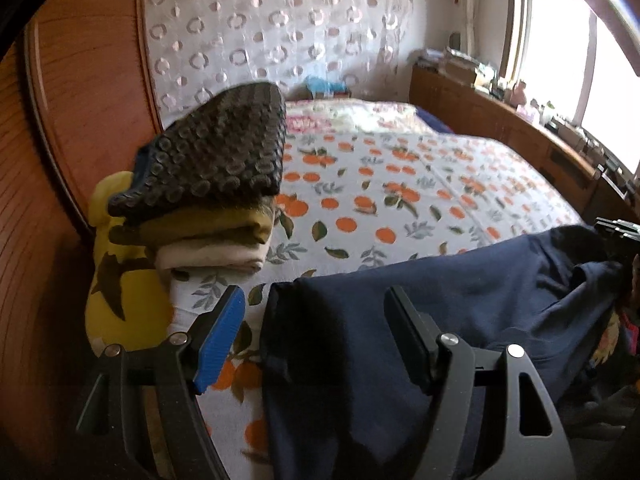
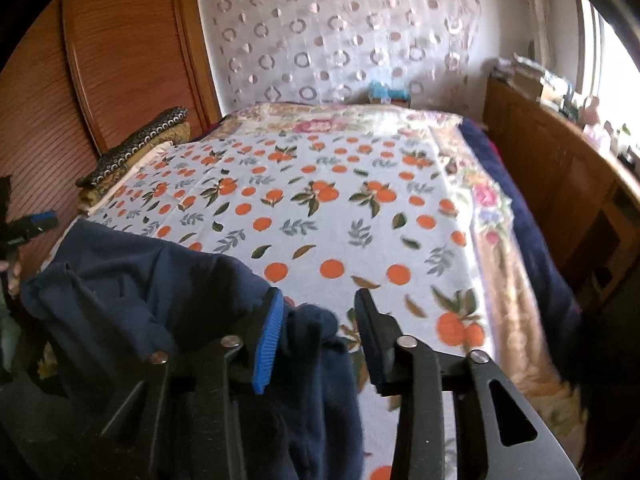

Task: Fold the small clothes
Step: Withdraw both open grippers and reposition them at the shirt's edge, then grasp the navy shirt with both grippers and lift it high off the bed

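The bed [image 2: 340, 216], under its orange-print sheet, lay bare from the near edge to the far wall, with only a stack of folded clothes [image 1: 212, 200] by the wardrobe [image 1: 92, 92] on its left side. A navy garment [image 1: 400, 320] was draped over the near edge, spanning both views. The left tool [image 1: 316, 340] and right tool [image 2: 318, 340] each pointed across the bed, fingers spread apart with navy cloth lying between them, unclamped.

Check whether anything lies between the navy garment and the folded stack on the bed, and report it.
Nothing visible does. Between the navy garment and the folded stack at the bed's left edge lies only bare orange-print bedspread.
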`<state>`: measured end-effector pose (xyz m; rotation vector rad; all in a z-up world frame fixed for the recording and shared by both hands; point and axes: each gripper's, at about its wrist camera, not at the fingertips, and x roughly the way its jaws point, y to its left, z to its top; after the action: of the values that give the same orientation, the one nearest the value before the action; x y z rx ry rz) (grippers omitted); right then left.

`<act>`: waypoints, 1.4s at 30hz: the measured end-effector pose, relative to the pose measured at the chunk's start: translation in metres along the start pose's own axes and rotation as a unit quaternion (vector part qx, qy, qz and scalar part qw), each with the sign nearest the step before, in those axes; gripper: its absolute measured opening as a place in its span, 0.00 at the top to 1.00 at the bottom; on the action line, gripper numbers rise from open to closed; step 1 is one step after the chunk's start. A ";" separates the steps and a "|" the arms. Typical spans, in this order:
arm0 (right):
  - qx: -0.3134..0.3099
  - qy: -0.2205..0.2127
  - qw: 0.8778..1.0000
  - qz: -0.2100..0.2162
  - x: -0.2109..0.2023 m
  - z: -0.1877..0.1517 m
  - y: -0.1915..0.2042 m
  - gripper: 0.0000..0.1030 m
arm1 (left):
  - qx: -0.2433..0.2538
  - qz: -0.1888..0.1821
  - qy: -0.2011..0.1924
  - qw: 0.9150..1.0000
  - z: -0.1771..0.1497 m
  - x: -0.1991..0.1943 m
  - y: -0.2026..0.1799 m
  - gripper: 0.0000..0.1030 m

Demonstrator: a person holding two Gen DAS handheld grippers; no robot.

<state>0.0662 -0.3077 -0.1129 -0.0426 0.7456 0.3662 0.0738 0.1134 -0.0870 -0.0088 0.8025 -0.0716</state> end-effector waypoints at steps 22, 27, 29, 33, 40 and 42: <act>0.015 -0.028 0.995 -0.096 -0.027 -0.019 -0.003 0.64 | -0.011 0.001 0.048 0.999 -0.017 0.032 0.004 0.29; 0.018 -0.001 0.998 -0.066 -0.008 -0.008 -0.004 0.41 | -0.006 0.006 0.050 0.999 -0.013 0.031 0.005 0.29; 0.020 0.009 0.999 -0.045 -0.003 -0.006 -0.008 0.41 | -0.002 0.012 0.050 0.999 -0.011 0.030 0.007 0.29; 0.012 0.022 0.999 -0.031 0.009 -0.001 -0.017 0.41 | -0.003 0.018 0.059 0.998 -0.007 0.034 0.014 0.29; 0.007 0.035 0.999 -0.008 0.020 0.000 -0.025 0.41 | -0.012 -0.002 0.075 0.997 0.000 0.043 0.020 0.29; 0.003 0.038 0.999 -0.004 0.021 0.001 -0.026 0.44 | -0.014 -0.005 0.073 0.997 0.001 0.044 0.020 0.29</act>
<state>0.0901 -0.3254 -0.1284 -0.0543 0.8207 0.3569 0.1062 0.1303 -0.1189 -0.0340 0.9486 -0.0705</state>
